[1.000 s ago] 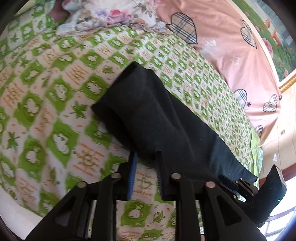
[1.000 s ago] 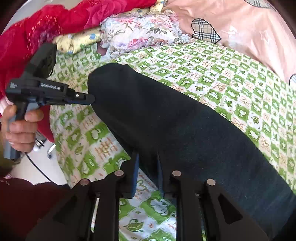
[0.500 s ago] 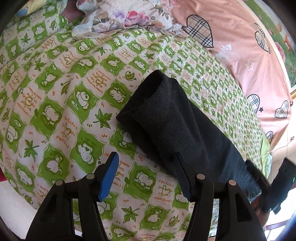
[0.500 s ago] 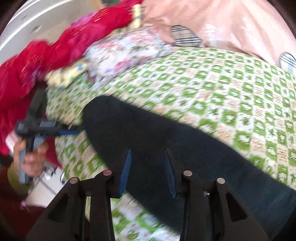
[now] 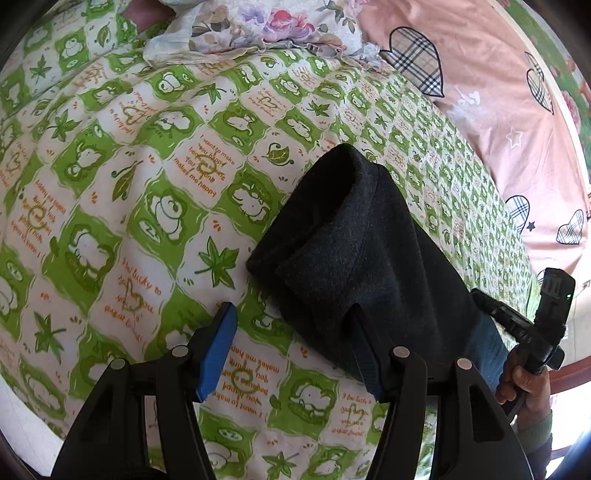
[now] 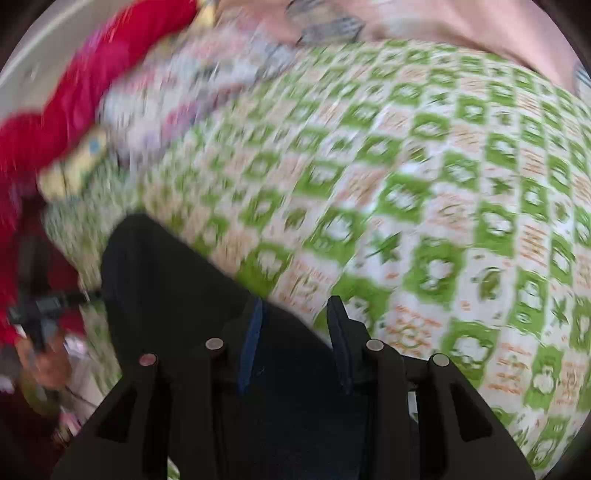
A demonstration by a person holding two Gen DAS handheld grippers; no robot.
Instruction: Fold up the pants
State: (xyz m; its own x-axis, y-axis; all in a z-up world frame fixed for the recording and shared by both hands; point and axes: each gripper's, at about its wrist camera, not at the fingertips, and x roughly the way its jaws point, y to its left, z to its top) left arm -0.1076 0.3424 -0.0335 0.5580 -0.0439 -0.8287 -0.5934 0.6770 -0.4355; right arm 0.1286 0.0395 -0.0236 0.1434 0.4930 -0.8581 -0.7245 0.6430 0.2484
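Observation:
Dark folded pants (image 5: pixel 354 251) lie as a long strip on the green-and-white patterned bedsheet (image 5: pixel 147 206). My left gripper (image 5: pixel 291 343) is open and empty, its right finger at the pants' near edge and its left finger over the sheet. In the blurred right wrist view the pants (image 6: pixel 177 295) fill the lower left. My right gripper (image 6: pixel 295 332) is open above them, holding nothing. The right gripper also shows in the left wrist view (image 5: pixel 532 325), held in a hand at the pants' far end.
A pink quilt with plaid hearts (image 5: pixel 498 110) lies along the right of the bed. A floral pillow (image 5: pixel 258 26) is at the head. A red blanket (image 6: pixel 92 92) is heaped at the left. The bed edge runs near the bottom left.
Both grippers have let go of the pants and opened. The left one has drawn back. The right one swings fast to the right, blurring its view.

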